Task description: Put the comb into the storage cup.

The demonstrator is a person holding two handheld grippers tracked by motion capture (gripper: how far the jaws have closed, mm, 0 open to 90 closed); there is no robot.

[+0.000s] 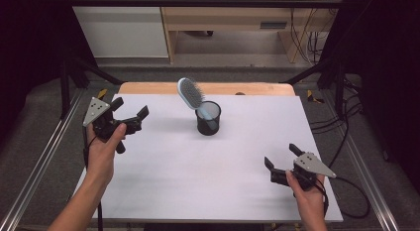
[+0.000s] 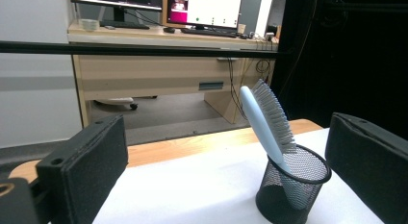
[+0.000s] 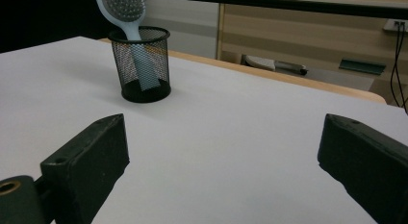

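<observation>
A light blue hairbrush (image 1: 191,93) (image 2: 265,120) (image 3: 126,12) stands handle-down in a black mesh cup (image 1: 208,118) (image 2: 290,185) (image 3: 141,65), leaning left with its bristled head up. The cup sits near the far middle of the white table sheet (image 1: 198,161). My left gripper (image 1: 131,112) (image 2: 226,171) is held at the left side of the table, open and empty, aimed toward the cup. My right gripper (image 1: 281,157) (image 3: 221,171) is low at the near right, open and empty, well short of the cup.
A wooden table edge (image 1: 148,88) runs behind the white sheet. Metal frame rails (image 1: 44,156) flank the table. Beyond stands a wooden desk (image 2: 159,65) with monitors. Cables (image 1: 346,142) trail at the right.
</observation>
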